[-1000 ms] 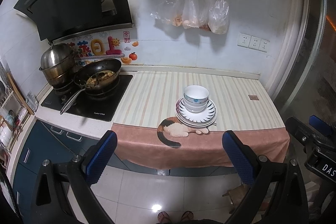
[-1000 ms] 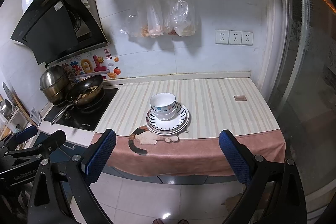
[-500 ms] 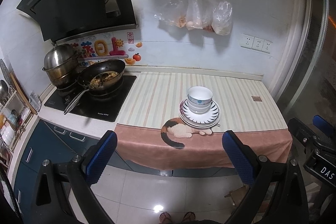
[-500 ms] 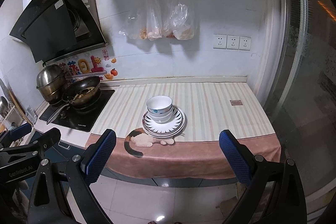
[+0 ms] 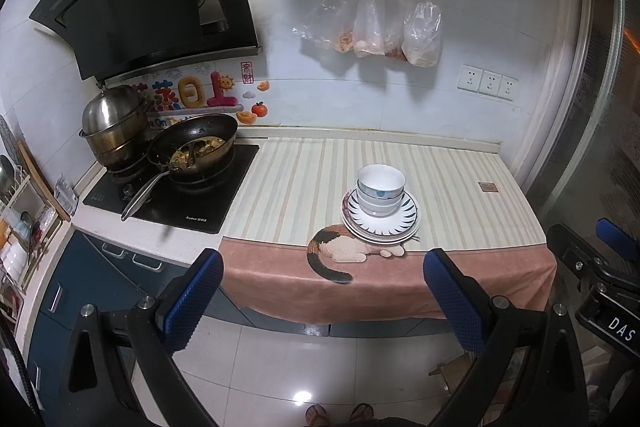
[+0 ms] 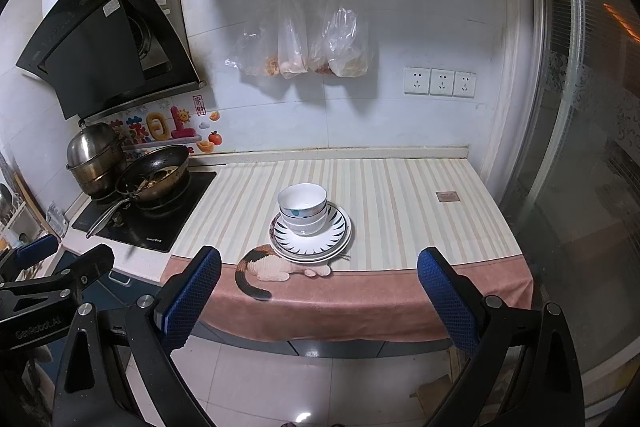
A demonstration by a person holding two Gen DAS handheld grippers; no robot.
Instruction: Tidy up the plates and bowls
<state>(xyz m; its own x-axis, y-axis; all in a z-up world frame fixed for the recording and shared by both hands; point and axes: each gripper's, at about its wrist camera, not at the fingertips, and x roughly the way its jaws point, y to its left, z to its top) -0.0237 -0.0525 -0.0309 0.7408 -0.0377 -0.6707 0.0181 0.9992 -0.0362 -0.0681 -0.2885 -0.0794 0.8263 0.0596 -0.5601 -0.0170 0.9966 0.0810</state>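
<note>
Centrally, nested bowls sit on stacked plates atop the striped cloth, just behind its embroidered cat and well right of the wok. Both the left gripper and right gripper hang short of the counter, fingers spread wide and empty. Judged ceramic, hence stiff, glazed-slippery and breakable, the bowls are probably best pinched at the rim; their number is unclear.
</note>
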